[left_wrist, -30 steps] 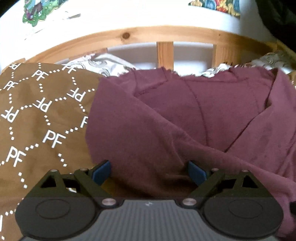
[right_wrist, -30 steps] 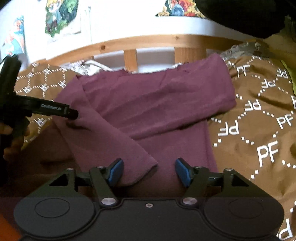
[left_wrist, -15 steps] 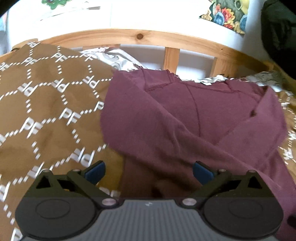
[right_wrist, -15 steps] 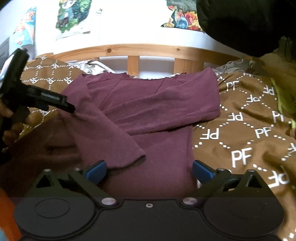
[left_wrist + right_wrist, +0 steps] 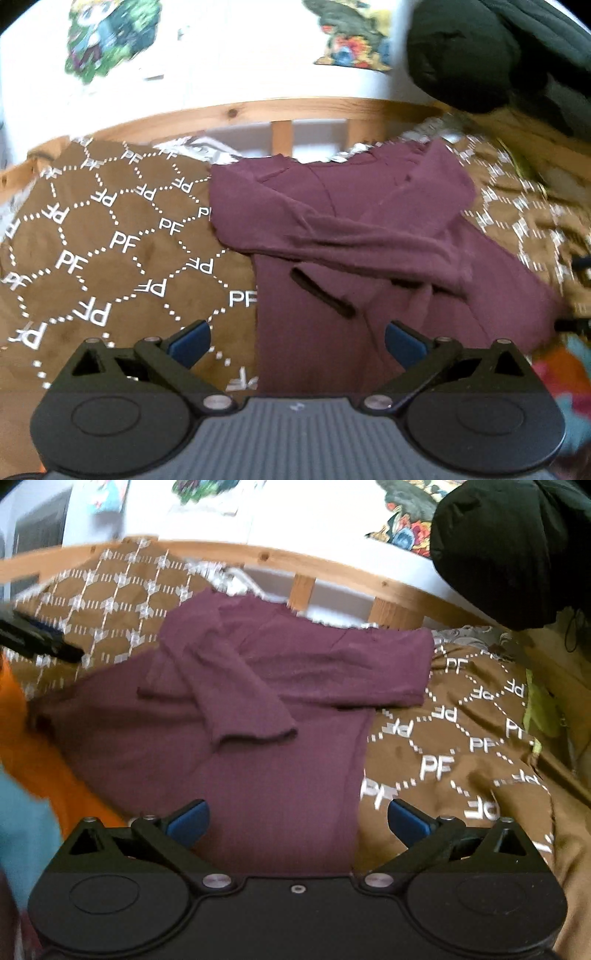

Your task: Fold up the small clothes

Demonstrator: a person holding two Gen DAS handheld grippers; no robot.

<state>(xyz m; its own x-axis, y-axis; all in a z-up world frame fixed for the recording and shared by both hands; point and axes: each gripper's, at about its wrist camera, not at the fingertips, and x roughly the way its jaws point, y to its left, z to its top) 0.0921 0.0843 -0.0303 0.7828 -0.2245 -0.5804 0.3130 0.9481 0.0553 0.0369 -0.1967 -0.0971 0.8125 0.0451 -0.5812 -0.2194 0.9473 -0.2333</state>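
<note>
A maroon long-sleeved top [image 5: 351, 236] lies flat on a brown blanket, neck toward the wooden bed rail, with both sleeves crossed over its chest. My left gripper [image 5: 295, 343] is open, held back over the top's lower left edge with nothing gripped. In the right wrist view the same top [image 5: 280, 701] shows one sleeve cuff [image 5: 255, 731] lying on the front. My right gripper [image 5: 297, 821] is open above the hem's right side, holding nothing. One of my left gripper's fingers [image 5: 44, 640] shows at the far left.
The brown blanket [image 5: 110, 258] with white "PF" print covers the bed on both sides [image 5: 461, 746]. A wooden rail [image 5: 258, 110] runs along the far edge. A black garment [image 5: 509, 550] hangs at upper right. Orange cloth [image 5: 44, 760] and teal cloth [image 5: 22, 830] lie left.
Both grippers have drawn back from the top. The right jaws went from around the sleeve cuff to wide open. The sleeves now lie released on the chest.
</note>
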